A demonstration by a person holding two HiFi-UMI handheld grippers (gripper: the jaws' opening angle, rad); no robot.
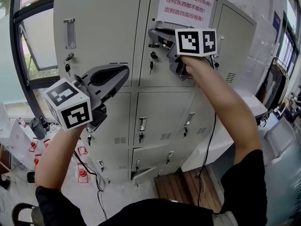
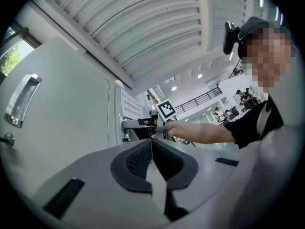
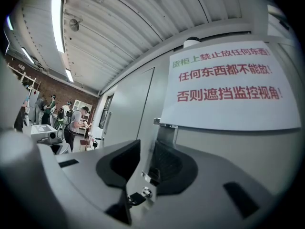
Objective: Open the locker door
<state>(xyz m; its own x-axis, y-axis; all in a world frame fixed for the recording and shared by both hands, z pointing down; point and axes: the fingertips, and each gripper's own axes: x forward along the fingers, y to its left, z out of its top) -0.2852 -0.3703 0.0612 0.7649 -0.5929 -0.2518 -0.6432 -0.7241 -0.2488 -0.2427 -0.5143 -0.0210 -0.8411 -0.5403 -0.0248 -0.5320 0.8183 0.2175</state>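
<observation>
Grey locker bank (image 1: 96, 13) stood beside a window (image 1: 35, 46). Right gripper (image 1: 155, 37) was at the top middle locker door (image 1: 162, 74), below its paper notice (image 1: 186, 6); jaws apart, straddling the handle (image 3: 165, 132). Left gripper (image 1: 123, 74) hung clear, jaws together, empty

Ribbed ceiling (image 3: 143, 27) carries a strip light (image 3: 57, 23); window (image 1: 35, 46) at left.
</observation>
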